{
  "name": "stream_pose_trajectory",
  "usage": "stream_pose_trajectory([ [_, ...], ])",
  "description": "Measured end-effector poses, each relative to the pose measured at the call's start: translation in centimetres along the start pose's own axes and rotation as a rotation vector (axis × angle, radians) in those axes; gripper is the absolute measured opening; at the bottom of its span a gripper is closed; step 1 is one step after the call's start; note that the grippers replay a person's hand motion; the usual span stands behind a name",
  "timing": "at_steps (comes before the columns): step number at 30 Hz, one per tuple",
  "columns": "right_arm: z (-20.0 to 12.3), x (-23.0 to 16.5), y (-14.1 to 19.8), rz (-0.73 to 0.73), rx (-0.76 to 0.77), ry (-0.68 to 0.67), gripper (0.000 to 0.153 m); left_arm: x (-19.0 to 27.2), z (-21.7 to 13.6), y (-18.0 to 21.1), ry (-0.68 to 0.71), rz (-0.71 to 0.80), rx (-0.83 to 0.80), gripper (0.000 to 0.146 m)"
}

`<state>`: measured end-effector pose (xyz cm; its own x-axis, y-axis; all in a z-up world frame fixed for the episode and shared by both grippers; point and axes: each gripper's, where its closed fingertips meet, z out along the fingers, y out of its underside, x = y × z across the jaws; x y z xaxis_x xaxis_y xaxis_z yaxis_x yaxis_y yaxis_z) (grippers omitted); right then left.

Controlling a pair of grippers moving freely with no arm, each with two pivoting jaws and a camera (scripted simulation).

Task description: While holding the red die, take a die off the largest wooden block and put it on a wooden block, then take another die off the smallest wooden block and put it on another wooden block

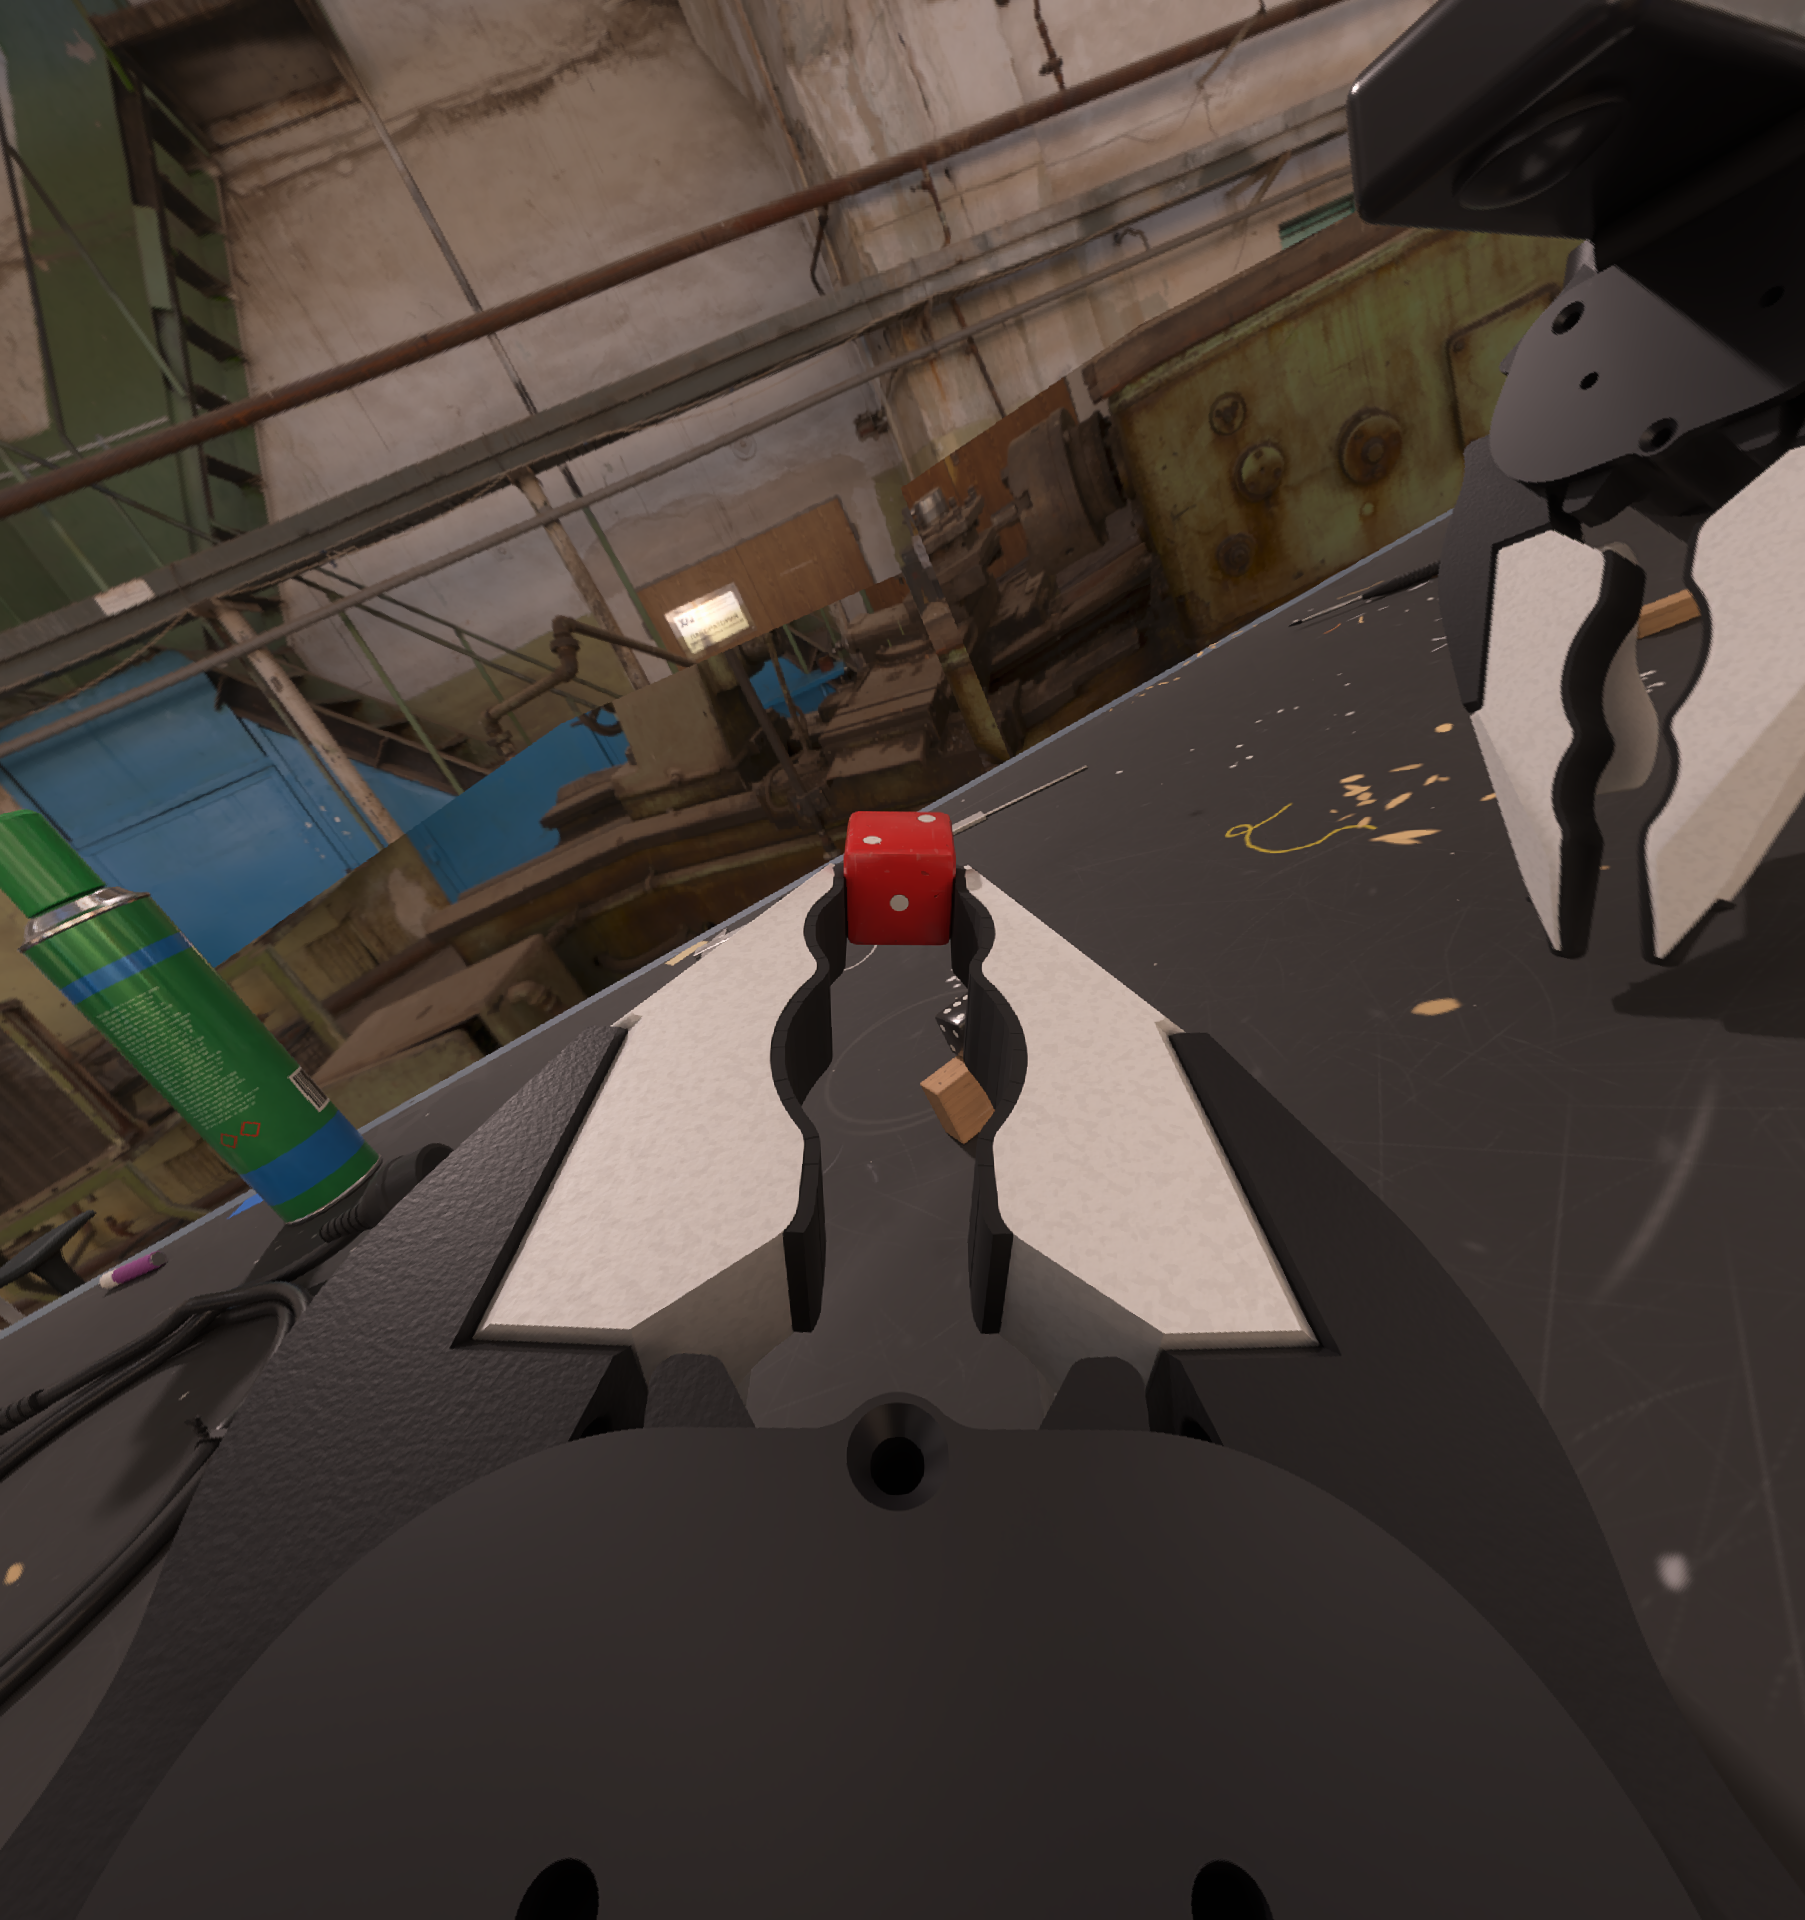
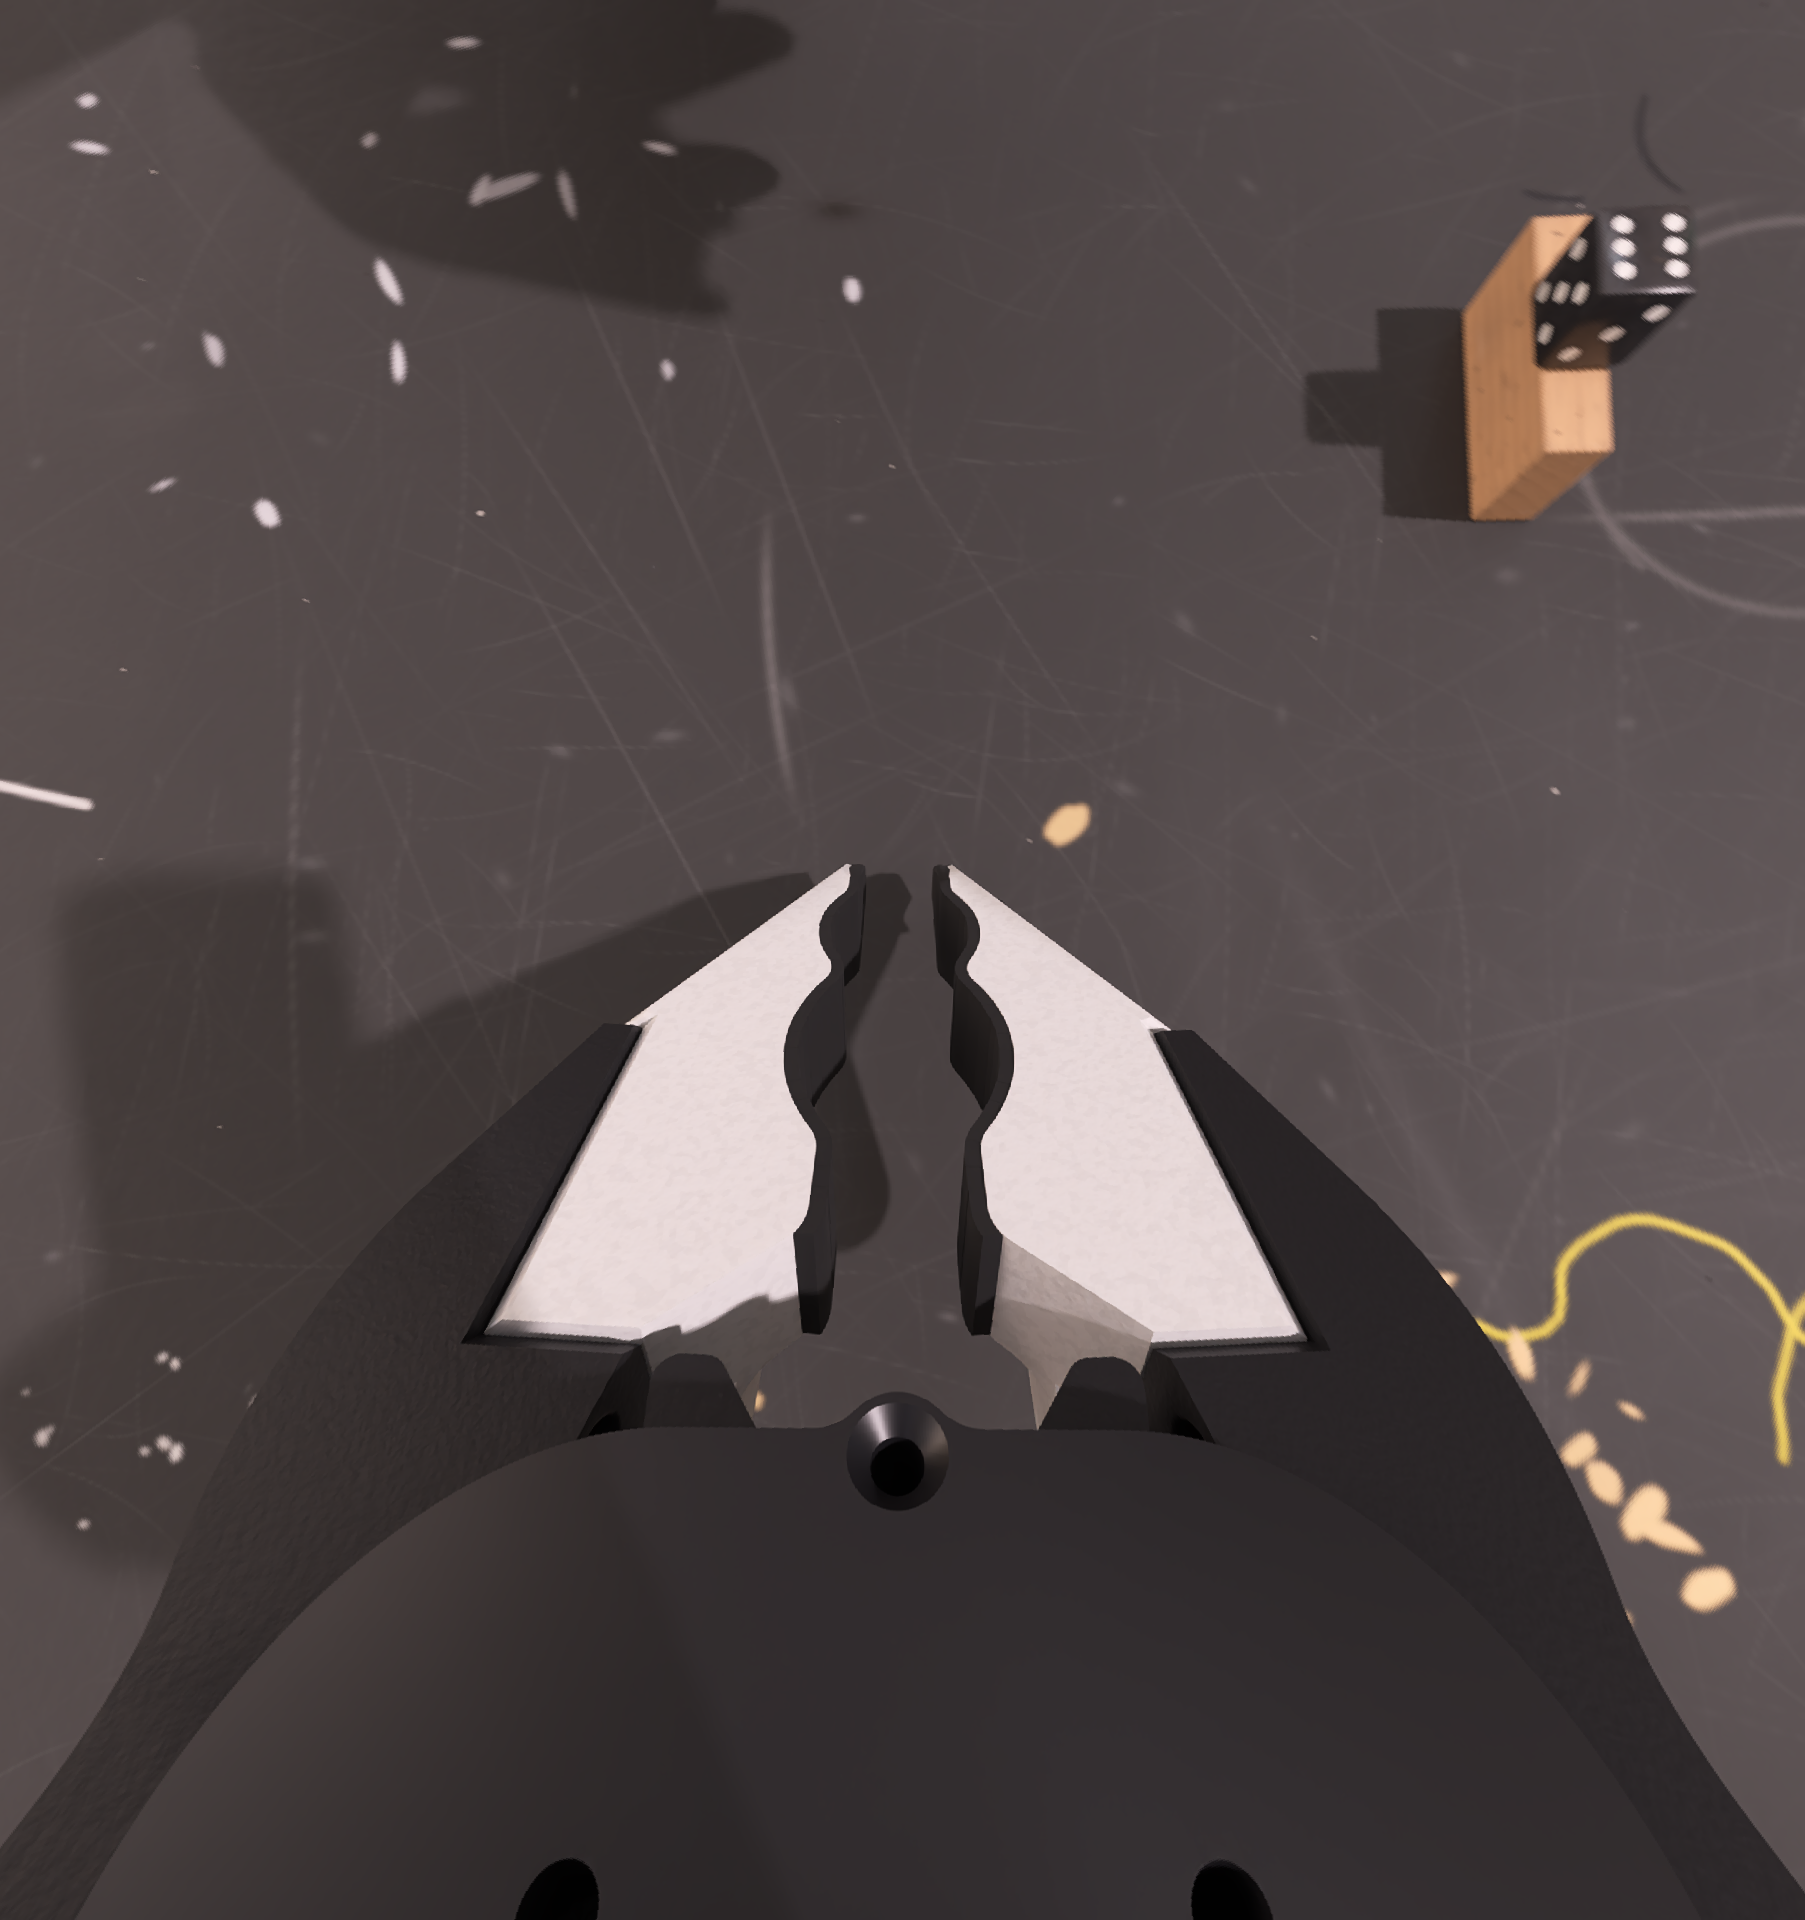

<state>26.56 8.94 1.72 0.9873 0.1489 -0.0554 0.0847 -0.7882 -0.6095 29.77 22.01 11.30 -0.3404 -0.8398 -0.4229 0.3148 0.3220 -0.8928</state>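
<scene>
The red die [image 1: 898, 879] is clamped between the fingertips of the left tool [image 1: 900, 883], raised clear of the dark, scratched counter [image 1: 1293, 1143]. Between that tool's fingers, lower down, a small wooden block [image 1: 956, 1099] is seen on the counter, with a black die [image 1: 952, 1022] just beyond it; whether they touch cannot be told there. At 2 o'clock in the left wrist view the right tool [image 1: 1610, 940] is seen pointing downward, its fingers narrowly parted and holding nothing. Behind it a sliver of another wooden block [image 1: 1667, 611] is glimpsed. A green spray can [image 1: 176, 1023] stands tilted at 9 o'clock, with black cables [image 1: 150, 1340] beside it.

In the right wrist view the right tool [image 2: 898, 883] is shown over bare counter [image 2: 565, 623], a slim gap left between its tips. At 2 o'clock a black die [image 2: 1615, 291] rests on a wooden block [image 2: 1521, 405].
</scene>
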Motion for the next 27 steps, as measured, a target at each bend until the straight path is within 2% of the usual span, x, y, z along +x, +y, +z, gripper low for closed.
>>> stream_pose_trajectory([
  [4,0.3,-1.2,-0.5,-0.034,-0.007,-0.06,0.013,0.0,0.0,0.0,0.0,-0.002,0.001,0.019],
  [11,-0.7,2.0,-2.3,0.034,0.081,0.065,0.016,0.1,0.0,0.0,0.002,0.004,-0.001,0.019],
  [18,1.6,2.5,-2.4,-0.003,-0.023,0.044,0.022,0.1,0.0,0.0,0.003,0.006,0.0,0.019],
  [23,2.2,3.2,-2.6,-0.034,-0.067,0.046,0.014,0.1,0.0,0.0,0.004,0.007,0.0,0.019],
  [27,2.0,3.9,-2.5,-0.026,-0.087,0.074,0.014,0.1,0.0,0.0,0.007,0.005,0.002,0.019],
])
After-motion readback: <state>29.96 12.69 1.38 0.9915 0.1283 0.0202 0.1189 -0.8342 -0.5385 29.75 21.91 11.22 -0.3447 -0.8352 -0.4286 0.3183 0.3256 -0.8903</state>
